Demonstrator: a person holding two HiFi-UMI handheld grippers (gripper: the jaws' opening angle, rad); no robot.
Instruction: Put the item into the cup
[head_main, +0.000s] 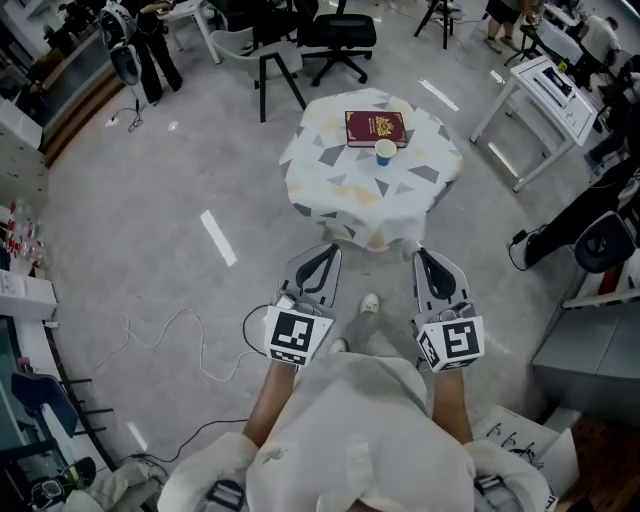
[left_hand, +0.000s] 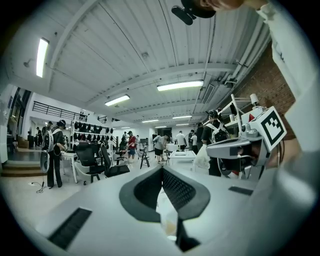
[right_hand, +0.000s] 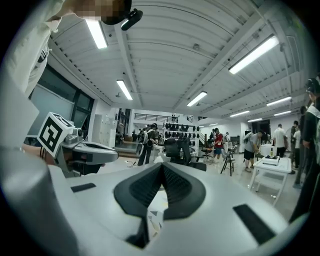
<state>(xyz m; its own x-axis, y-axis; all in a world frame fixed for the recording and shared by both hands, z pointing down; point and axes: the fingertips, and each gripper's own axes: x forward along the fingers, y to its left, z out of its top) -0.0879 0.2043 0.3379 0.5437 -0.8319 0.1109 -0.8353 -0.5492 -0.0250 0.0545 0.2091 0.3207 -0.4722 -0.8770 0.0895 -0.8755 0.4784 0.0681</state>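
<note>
A small round table (head_main: 330, 185) with a white patterned cloth stands ahead of me in the head view. On it lie a dark red book (head_main: 376, 128) and, just in front of the book, a small blue and white cup (head_main: 385, 152). My left gripper (head_main: 331, 250) and right gripper (head_main: 422, 256) are held side by side below the table's near edge, well short of the cup. Both are shut with nothing between the jaws. In the left gripper view the left gripper (left_hand: 161, 168) has its tips touching, as does the right gripper (right_hand: 162, 165) in the right gripper view. No small loose item shows.
Black office chairs (head_main: 338, 38) stand behind the table, and a white desk (head_main: 540, 95) stands at the right. A cable (head_main: 180, 335) trails over the grey floor at the left. My shoe (head_main: 369, 303) shows between the grippers. Several people stand far off in the hall.
</note>
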